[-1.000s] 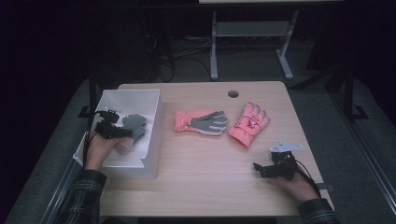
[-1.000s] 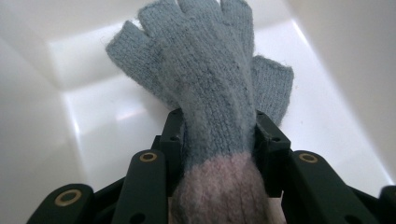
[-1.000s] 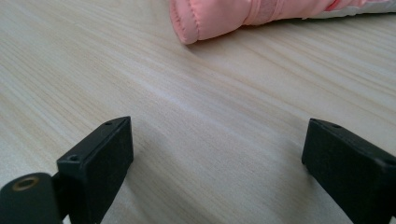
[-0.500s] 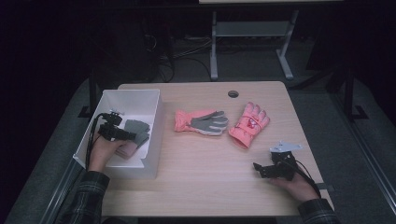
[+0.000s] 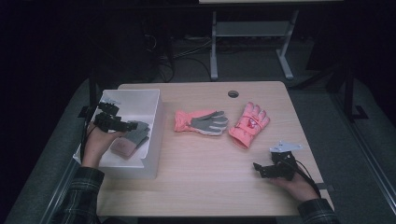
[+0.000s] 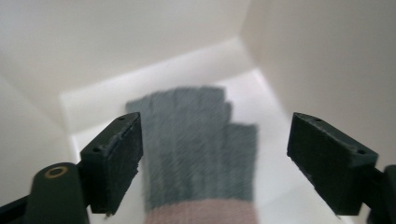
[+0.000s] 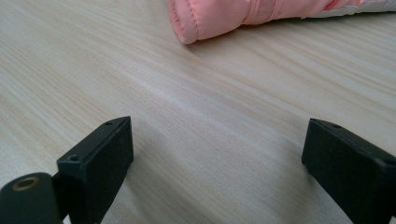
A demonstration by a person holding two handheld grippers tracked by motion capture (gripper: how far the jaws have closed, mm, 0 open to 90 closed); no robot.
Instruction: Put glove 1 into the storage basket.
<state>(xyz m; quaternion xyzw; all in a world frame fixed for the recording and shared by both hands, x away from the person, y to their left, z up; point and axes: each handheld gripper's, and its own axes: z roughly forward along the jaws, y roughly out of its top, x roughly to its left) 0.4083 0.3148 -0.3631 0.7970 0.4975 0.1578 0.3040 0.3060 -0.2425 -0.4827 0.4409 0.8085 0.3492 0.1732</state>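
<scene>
A grey knit glove [image 5: 137, 133] with a pink cuff lies flat on the floor of the white box [image 5: 154, 122] at the table's left. My left gripper [image 5: 131, 125] hovers open above it; in the left gripper view the grey glove [image 6: 196, 149] lies below and between the spread jaws of my left gripper [image 6: 212, 158]. Two pink ski gloves rest mid-table: one palm-up with a grey palm [image 5: 201, 122], one with its back up [image 5: 249, 124]. My right gripper [image 5: 257, 169] rests open near the front right, with bare wood between its jaws and a pink glove cuff [image 7: 210, 18] ahead.
The wooden table [image 5: 210, 186] has a round cable hole [image 5: 233, 94] near its far edge. The white box wall [image 6: 303, 56] closes in around my left gripper. Dark floor and a metal stand leg [image 5: 214, 46] lie beyond the table.
My left gripper has pulled back toward the box's left side, away from the grey glove, which stays lying in the box. The right gripper has not moved.
</scene>
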